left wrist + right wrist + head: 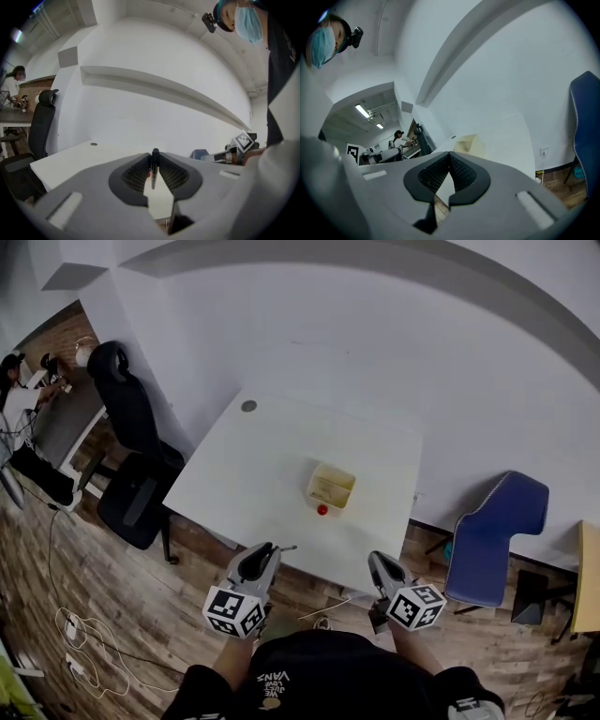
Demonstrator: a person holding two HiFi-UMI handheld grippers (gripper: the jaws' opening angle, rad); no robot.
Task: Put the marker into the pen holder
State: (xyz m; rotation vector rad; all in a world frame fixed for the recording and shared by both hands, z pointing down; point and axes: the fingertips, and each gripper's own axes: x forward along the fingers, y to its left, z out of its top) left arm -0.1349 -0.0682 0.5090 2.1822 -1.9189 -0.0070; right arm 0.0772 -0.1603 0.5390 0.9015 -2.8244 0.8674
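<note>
The grey left gripper (pixel 154 155) is pinching a thin dark marker (pixel 153 168). The grey right gripper (pixel 449 155) is sitting with jaws together, empty. The pale yellow box-shaped pen holder (pixel 331 486) is lying at its eleven o'clock.

slim dark marker (pixel 154 165) stands upright, clamped in the left gripper (pixel 154 154); pale pen holder (pixel 330 471) (open-topped) sits on white table (pixel 248 470).

The white table (pixel 253 474) carries a pale yellow pen holder (pixel 331 486) near its front edge, a small red object (pixel 322 510) just beside it, and a grey round grommet (pixel 248 406) toward the far corner
</note>
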